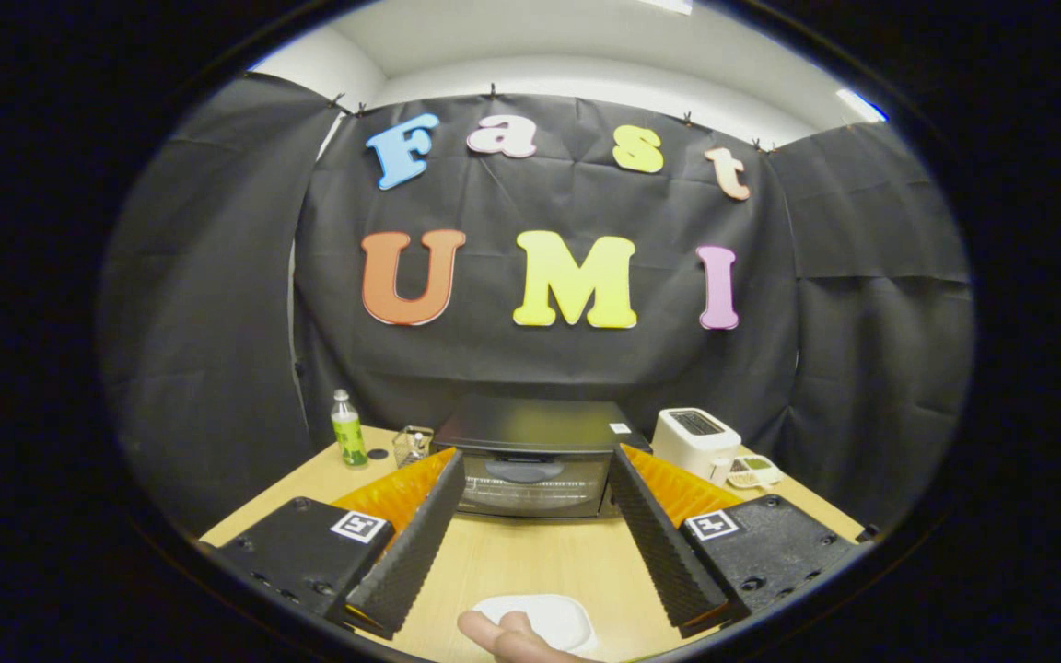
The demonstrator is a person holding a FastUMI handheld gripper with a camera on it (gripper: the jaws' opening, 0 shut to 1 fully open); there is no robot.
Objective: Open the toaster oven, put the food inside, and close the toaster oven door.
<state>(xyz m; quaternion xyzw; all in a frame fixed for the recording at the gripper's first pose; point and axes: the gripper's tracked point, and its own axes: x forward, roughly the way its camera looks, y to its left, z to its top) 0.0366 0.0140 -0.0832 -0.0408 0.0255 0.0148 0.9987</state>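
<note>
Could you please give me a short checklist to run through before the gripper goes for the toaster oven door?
1. Door state: black toaster oven with glass door looks closed, so opening comes first: ok.
2. Gripper open, fingers spread, nothing between them: ok.
3. Path: bare wooden table between the fingers and the oven: ok.
4. Door handle position: too dim to make out on the door: cannot tell.
5. Food ready: white plate lies near the gripper, with a fingertip on it; whether it holds food: cannot tell.
6. Neighbours: green plastic bottle and white pop-up toaster stand apart from the oven's sides: ok.
</note>
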